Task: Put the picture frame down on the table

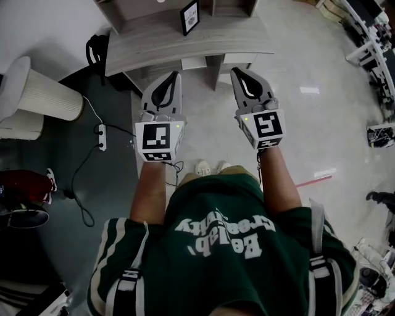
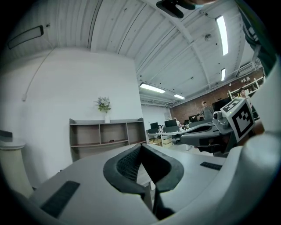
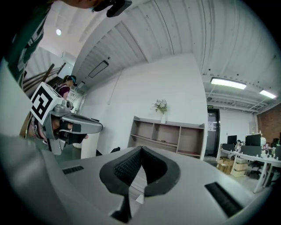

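Observation:
The picture frame [image 1: 189, 17], black-edged with a white picture, stands upright on the grey wooden table [image 1: 185, 43] at the top of the head view. Both grippers are held side by side in front of the person and point toward that table, short of its near edge. My left gripper [image 1: 174, 75] is shut with nothing between its tips [image 2: 141, 145]. My right gripper [image 1: 236, 71] is also shut and empty [image 3: 141, 148]. Neither touches the frame, and the frame does not show in either gripper view.
A ribbed white cylinder [image 1: 37, 92] stands at the left beside a dark floor patch with a power strip [image 1: 102, 137] and cable. A black object [image 1: 94, 49] sits by the table's left end. An open shelf unit [image 2: 105, 136] with a plant [image 2: 103, 105] lines the wall. Office desks [image 1: 370, 37] stand at the right.

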`<state>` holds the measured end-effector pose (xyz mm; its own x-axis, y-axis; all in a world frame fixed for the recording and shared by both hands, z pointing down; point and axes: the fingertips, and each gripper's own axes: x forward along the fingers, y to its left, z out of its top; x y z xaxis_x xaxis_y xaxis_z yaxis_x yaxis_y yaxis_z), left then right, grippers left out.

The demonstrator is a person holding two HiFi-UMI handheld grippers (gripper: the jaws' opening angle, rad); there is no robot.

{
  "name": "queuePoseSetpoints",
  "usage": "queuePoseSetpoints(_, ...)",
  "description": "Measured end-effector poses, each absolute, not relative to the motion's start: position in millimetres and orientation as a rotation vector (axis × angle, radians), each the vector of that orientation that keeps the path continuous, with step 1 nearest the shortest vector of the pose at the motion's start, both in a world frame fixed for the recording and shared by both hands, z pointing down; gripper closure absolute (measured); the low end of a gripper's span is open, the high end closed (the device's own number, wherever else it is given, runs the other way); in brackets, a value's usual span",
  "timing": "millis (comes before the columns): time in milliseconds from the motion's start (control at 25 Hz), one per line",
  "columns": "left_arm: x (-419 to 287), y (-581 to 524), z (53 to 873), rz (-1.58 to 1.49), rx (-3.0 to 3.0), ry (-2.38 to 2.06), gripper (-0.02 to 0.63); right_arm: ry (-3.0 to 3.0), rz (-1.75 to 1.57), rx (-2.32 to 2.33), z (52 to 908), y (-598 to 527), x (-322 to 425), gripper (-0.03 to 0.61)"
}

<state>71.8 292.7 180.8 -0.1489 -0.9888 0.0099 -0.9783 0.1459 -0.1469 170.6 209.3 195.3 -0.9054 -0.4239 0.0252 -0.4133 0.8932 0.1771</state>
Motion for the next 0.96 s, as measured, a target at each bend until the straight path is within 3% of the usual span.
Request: queuePoseSetpoints(960, 62.0, 285.4, 165.0, -0.175, -1.958, 2.280, 0.595, -3.031, -0.267, 0.610, 183.5, 206.8, 158.0, 0.545)
